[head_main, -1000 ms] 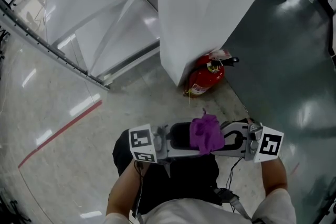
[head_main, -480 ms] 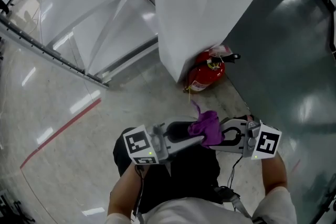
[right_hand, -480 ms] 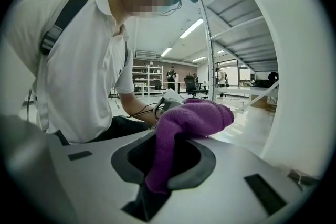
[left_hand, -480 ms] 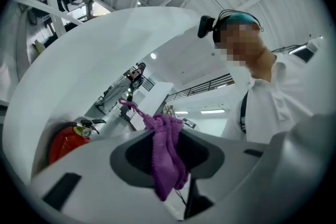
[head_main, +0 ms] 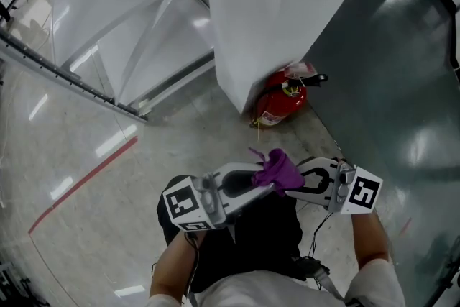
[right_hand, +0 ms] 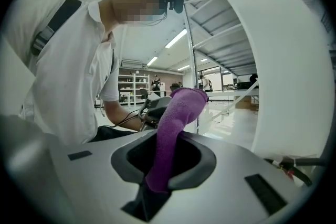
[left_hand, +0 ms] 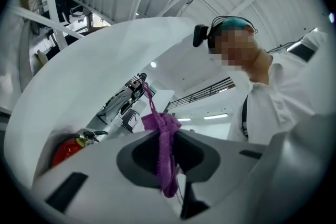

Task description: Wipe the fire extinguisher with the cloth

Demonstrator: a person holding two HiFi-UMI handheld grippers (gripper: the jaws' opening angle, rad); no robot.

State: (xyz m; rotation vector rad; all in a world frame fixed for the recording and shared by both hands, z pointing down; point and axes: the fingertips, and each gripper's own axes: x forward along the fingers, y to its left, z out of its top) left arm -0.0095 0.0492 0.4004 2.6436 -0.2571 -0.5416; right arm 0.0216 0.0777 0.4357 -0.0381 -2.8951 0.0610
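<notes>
Up top of head view, big white square pillar (head_main: 287, 3). At its foot on pale glossy floor (head_main: 79, 154), red metal fire extinguisher w/ black handle (head_main: 280, 103), tucked against pillar corner, well apart from both tools, not touched yet.

Step in hand, prob.: sorting grip on cloth btwn the two tools, pre-wipe.

At left grey two-jaw gripper (head_main: 260, 176): jaws just been closing, now nearly together, nipping thin edge of small purple fuzzy cloth (head_main: 277, 167) that runs btwn them. At right grey two-jaw gripper (head_main: 300, 172): jaws pinched on thicker fold of same cloth, bulging up past tips. Cloth thus caught both sides, bunched in mid-air ahead of person's chest.

Next, likely: release one side, carry cloth fwd & down to extinguisher body, press enough to rub w/o tipping it.
</notes>
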